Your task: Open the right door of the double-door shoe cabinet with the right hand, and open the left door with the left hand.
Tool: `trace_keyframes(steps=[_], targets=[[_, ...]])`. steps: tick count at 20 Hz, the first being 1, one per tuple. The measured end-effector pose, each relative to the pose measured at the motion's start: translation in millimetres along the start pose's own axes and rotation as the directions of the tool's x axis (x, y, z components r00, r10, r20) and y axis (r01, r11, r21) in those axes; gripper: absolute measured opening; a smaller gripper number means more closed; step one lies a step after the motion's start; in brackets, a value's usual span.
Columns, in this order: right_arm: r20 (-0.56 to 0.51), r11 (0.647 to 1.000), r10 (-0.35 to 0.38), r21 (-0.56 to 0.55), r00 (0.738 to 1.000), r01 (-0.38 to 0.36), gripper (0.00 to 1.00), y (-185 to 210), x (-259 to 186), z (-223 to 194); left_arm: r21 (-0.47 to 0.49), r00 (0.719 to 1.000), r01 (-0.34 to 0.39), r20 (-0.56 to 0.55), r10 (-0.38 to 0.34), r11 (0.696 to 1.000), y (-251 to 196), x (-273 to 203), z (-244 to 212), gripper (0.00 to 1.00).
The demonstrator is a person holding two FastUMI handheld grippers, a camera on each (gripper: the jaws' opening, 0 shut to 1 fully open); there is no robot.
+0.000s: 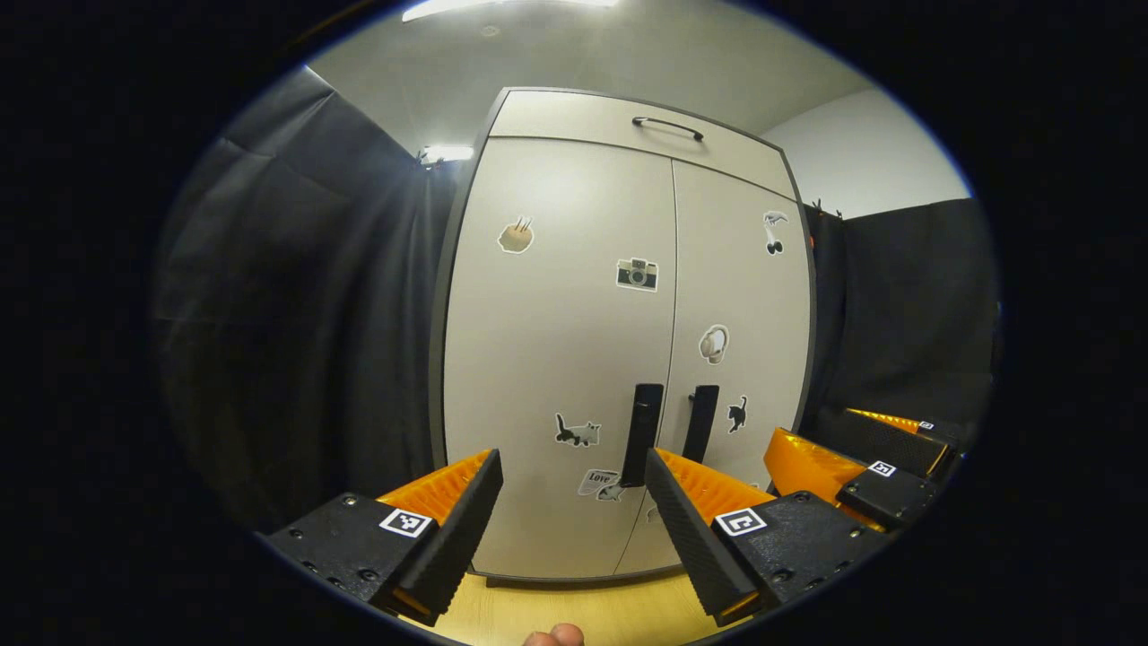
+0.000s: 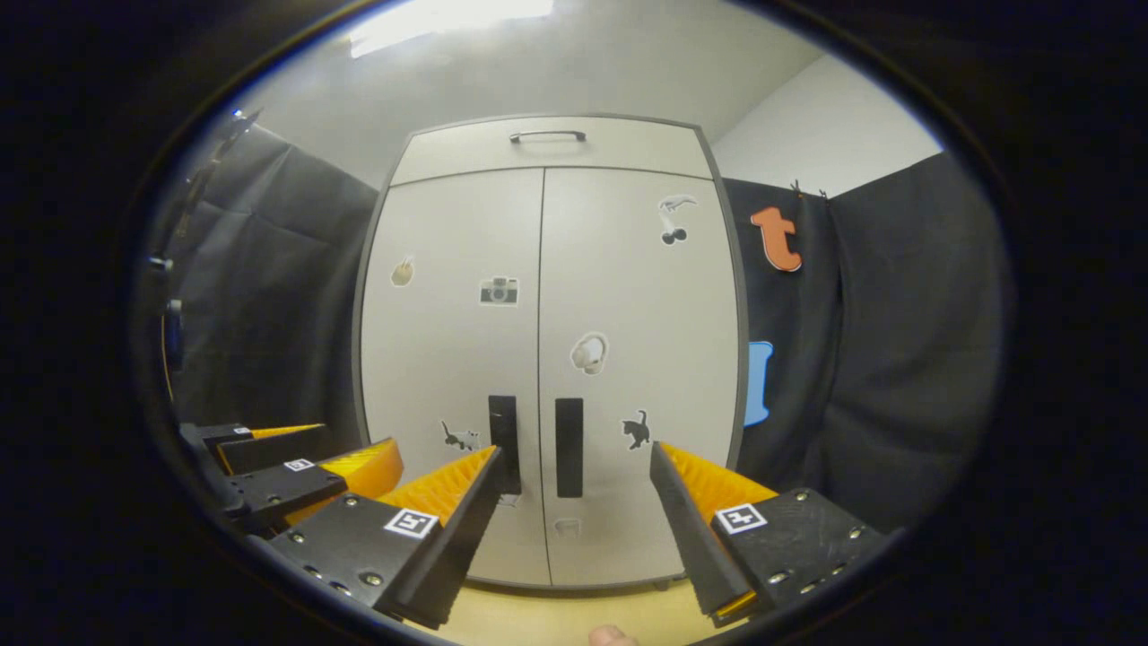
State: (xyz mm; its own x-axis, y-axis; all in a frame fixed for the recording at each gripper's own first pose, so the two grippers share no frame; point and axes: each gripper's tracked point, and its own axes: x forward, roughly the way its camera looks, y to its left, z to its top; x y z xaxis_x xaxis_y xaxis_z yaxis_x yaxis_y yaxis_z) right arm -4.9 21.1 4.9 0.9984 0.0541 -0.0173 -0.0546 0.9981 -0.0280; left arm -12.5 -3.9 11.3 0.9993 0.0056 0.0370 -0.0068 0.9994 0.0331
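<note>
Pale grey shoe cabinet, both doors closed. Left gripper view: left gripper wide open, empty, short of the left handle; right gripper alongside, spread unclear. Right gripper view: right gripper wide open, empty, facing the right handle. Risk: handles stood just beside each other; either gripper could catch the wrong one.

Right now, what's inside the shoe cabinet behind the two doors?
Cannot tell: the left door and right door are both closed, covering the interior. Only their fronts show, with stickers and two dark handles. Both grippers, left gripper and right gripper, are open, short of them.
</note>
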Motion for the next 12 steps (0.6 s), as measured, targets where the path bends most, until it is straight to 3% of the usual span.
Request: trace_keyframes(steps=[12], targets=[[-0.005, 1.000, -0.022, 0.003, 1.000, 0.022, 0.95, -2.2, -3.8, -0.8, 0.002, 1.000, 0.021, 0.006, -0.021, 1.000, -6.0, 1.7, -2.0, 0.99]])
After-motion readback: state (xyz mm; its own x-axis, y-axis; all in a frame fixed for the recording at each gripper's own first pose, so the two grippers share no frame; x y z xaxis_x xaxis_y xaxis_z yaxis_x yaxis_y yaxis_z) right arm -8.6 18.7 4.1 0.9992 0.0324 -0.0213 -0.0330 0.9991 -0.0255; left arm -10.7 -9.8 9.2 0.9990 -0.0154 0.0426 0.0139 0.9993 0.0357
